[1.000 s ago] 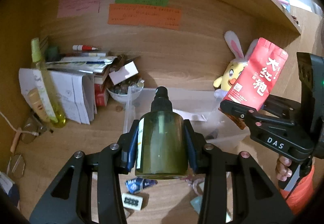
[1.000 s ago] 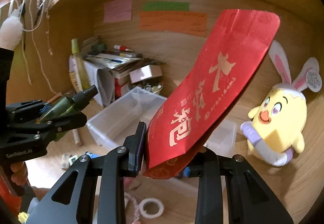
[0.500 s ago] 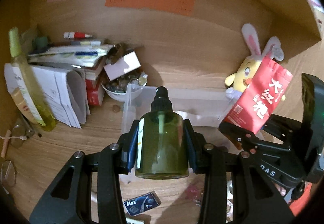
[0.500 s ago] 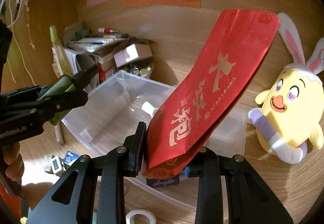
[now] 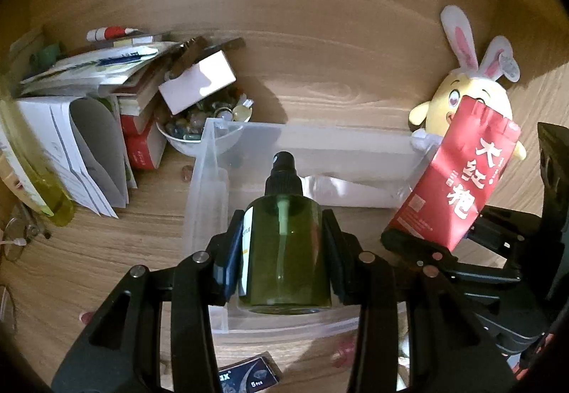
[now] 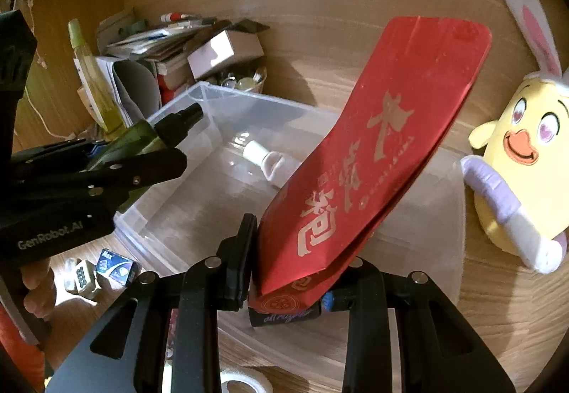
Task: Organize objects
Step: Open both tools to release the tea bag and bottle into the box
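My left gripper [image 5: 282,233] is shut on a dark green spray bottle [image 5: 284,251] with a black nozzle, held upright over the left part of a clear plastic bin [image 5: 320,130]. My right gripper [image 6: 295,272] is shut on the lower end of a red foil pouch [image 6: 373,158] with gold characters, which leans up and right over the bin [image 6: 249,98]. In the bin lie a white-capped tube [image 6: 263,158] and a small dark item [image 6: 284,316] under the pouch. The right wrist view shows the left gripper [image 6: 142,165] at the bin's left side.
A yellow plush chick with rabbit ears [image 6: 526,162] sits right of the bin. A bowl of stones [image 5: 199,130], stacked books and papers [image 5: 89,108] and a yellow bottle [image 5: 46,194] crowd the left. A small blue box [image 5: 249,378] and a tape roll [image 6: 242,378] lie in front.
Both grippers have moved forward and down towards the clear bin, each keeping its hold. The bin now fills more of both views and the bottle hangs over it.
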`<state>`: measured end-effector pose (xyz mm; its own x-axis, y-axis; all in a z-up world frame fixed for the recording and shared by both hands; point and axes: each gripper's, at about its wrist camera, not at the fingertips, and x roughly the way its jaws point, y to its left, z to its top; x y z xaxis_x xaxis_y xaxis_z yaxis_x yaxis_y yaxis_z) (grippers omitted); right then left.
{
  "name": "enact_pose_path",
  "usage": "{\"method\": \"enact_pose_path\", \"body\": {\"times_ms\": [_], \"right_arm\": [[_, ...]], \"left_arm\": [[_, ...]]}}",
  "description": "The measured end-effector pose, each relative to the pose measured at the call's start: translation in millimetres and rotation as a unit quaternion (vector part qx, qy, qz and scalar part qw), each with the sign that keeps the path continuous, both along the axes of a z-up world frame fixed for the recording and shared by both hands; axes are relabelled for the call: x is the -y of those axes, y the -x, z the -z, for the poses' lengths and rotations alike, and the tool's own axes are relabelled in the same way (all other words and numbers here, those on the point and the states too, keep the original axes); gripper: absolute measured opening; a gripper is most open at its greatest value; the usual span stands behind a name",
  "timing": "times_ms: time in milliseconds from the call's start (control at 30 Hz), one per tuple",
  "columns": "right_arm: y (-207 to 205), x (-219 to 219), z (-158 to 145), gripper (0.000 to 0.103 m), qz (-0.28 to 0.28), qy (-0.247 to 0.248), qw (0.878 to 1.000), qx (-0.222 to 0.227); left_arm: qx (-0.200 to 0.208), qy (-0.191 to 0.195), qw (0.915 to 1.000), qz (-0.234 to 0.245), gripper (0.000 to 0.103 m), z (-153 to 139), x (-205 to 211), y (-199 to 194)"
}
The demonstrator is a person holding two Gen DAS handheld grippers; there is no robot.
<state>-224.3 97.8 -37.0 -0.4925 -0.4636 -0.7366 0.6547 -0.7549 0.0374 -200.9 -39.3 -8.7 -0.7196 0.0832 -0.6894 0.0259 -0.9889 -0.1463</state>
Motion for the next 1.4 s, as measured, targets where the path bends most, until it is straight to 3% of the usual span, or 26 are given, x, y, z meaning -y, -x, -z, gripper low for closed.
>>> {"method": "enact_pose_path", "body": {"times_ms": [400,567,700,767,833,1100,1167,1400], "right_arm": [[4.1,-1.2,2.3,0.030,0.012,-0.006,1.000,0.008],[-2.3,-2.6,-4.4,0.057,0.016,-0.012,1.000,-0.014],[-9.5,-4.4,-15.0,0.061,0.014,-0.006,1.000,-0.027],[-13.3,-6.9,-21.9,0.078,0.015,0.001,0.999,-0.033],[-16.8,-9.1,-27.3,0.082,0.018,0.006,0.999,-0.041],[-34.3,-20.9,-44.6,0.084,0.012,0.024,0.999,-0.040],[-40.2,-25.1,-46.2,0.084,0.010,0.028,0.999,-0.041],[-60.7,-33.8,-50.9,0.084,0.004,0.028,0.998,-0.054]], "left_arm": [[0.000,0.008,0.9999,0.014,0.041,-0.5,-8.5,-3.9],[-0.005,0.008,0.9998,0.015,0.049,-7.1,-11.4,-10.2],[-0.008,0.006,0.9999,0.013,0.057,-16.6,-10.6,-18.5],[-0.014,0.009,0.9998,0.009,0.066,-22.8,-9.6,-24.4],[-0.023,0.011,0.9997,0.004,0.071,-30.3,-7.4,-32.4],[-0.043,0.024,0.9988,-0.008,0.080,-51.5,1.2,-67.1],[-0.049,0.028,0.9983,-0.015,0.092,-53.8,4.4,-75.2],[-0.052,0.051,0.9968,-0.033,0.094,-53.3,23.5,-103.1]]}}
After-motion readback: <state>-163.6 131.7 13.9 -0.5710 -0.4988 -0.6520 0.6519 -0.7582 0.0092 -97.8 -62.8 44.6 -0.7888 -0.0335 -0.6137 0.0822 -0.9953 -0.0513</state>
